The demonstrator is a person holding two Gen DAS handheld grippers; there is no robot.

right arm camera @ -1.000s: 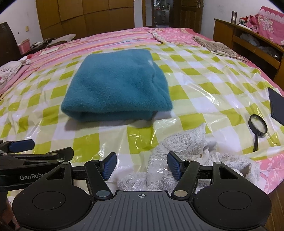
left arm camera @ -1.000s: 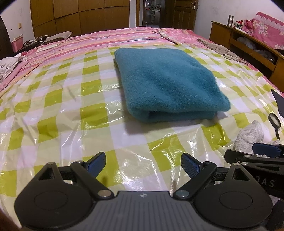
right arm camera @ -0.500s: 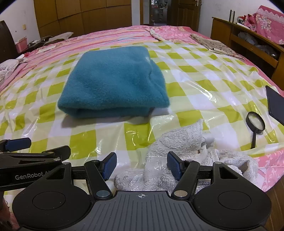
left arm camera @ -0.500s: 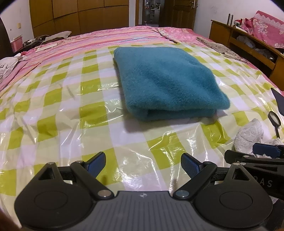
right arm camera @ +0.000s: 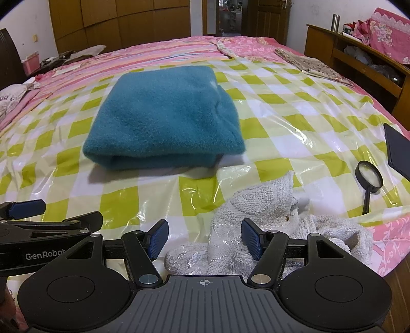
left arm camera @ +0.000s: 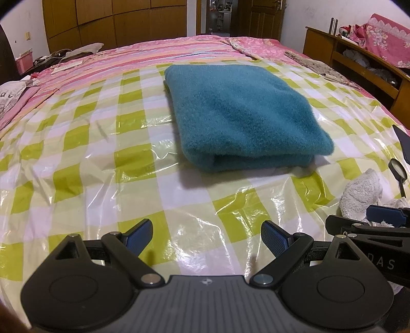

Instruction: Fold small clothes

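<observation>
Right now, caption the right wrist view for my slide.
Open right claw above crumpled white towel, folded teal cloth beyond on checkered sheet.

A folded teal fleece cloth (left arm camera: pixel 241 115) looks fuzzy and matt. It lies on a glossy, crinkled clear plastic sheet with green and white checks (left arm camera: pixel 77 164). The crumpled white terry towel (right arm camera: pixel 269 217) is rough and looped. Both grippers have matt black plastic bodies with ribbed blue pads (right arm camera: pixel 252 242). The brown wooden wardrobe (right arm camera: pixel 123 23) has a dull sheen.

"GenRobot" on left gripper (right arm camera: pixel 28 208) body, "DAS" on right gripper (left arm camera: pixel 384 217) body
</observation>
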